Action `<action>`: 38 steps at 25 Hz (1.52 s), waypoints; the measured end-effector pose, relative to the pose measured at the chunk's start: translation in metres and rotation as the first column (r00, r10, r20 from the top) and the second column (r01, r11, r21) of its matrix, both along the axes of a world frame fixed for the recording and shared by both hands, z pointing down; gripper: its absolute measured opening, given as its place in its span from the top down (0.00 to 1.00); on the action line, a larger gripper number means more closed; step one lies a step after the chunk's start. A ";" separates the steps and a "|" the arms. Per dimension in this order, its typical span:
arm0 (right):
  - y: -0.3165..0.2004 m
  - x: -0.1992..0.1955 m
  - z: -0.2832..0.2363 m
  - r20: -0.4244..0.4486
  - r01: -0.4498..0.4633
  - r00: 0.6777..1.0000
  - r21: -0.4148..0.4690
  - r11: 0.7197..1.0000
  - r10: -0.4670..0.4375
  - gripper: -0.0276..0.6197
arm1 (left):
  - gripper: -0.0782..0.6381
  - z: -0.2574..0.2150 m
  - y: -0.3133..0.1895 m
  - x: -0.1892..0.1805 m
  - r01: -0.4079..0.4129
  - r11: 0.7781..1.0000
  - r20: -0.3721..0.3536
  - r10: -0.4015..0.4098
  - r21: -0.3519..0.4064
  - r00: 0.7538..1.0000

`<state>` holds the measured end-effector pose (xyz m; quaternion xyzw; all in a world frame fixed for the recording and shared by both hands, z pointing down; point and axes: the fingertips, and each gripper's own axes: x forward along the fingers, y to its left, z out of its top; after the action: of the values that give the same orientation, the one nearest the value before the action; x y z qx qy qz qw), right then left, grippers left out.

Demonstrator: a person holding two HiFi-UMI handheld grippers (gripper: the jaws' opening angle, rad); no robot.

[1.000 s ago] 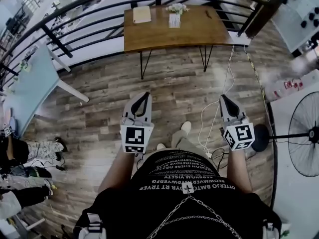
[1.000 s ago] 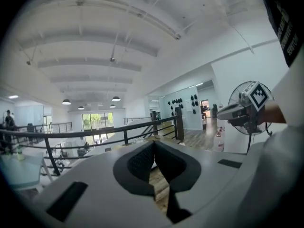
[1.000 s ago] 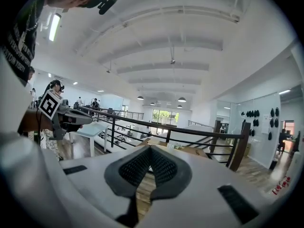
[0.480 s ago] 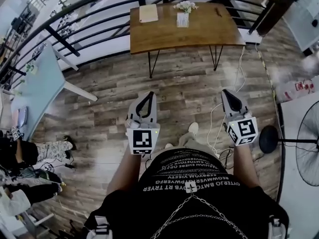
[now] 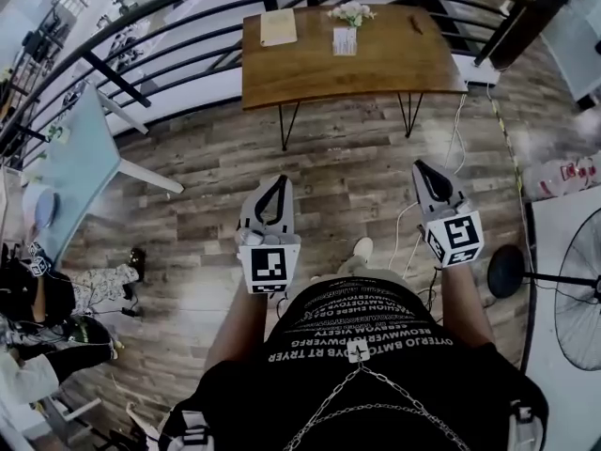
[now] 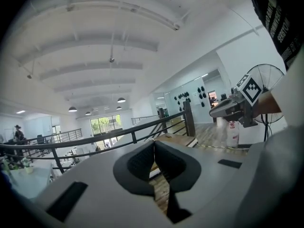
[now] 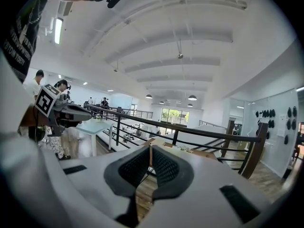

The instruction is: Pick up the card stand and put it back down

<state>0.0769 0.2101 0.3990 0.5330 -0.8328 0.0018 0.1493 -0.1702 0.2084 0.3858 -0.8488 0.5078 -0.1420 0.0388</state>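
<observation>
The card stand is a small white upright card on the wooden table at the top of the head view, just in front of a small bunch of flowers. Both grippers are held over the plank floor, well short of the table. My left gripper is shut with nothing in it, its dark pads meeting in the left gripper view. My right gripper is shut and empty too, pads together in the right gripper view.
A tan notebook and a small dark object also lie on the table. A black railing runs behind it. A pale blue table and seated people stand left; a fan and a floor cable right.
The wooden table has come a little nearer and shifted right in the head view. Both grippers stay shut and held out in front over the floor.
</observation>
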 end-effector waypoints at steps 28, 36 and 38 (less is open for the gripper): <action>-0.102 0.123 0.022 0.080 0.075 0.994 -0.047 0.996 -0.071 0.73 | 0.85 -0.016 -0.104 0.137 0.052 0.998 -0.053 -0.053 -0.021 0.997; -0.116 0.123 0.029 0.104 0.124 0.988 -0.047 0.991 -0.118 0.73 | 0.85 -0.005 -0.100 0.125 0.153 0.988 -0.003 -0.153 -0.027 0.988; -0.118 0.122 0.031 0.102 0.128 0.987 -0.053 0.990 -0.122 0.73 | 0.85 -0.001 -0.097 0.119 0.166 0.985 -0.002 -0.167 -0.037 0.986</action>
<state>0.1987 0.0918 0.4304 0.4743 -0.8706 0.0433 0.1235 -0.0509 0.1115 0.3851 -0.8043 0.5743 -0.1522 0.0098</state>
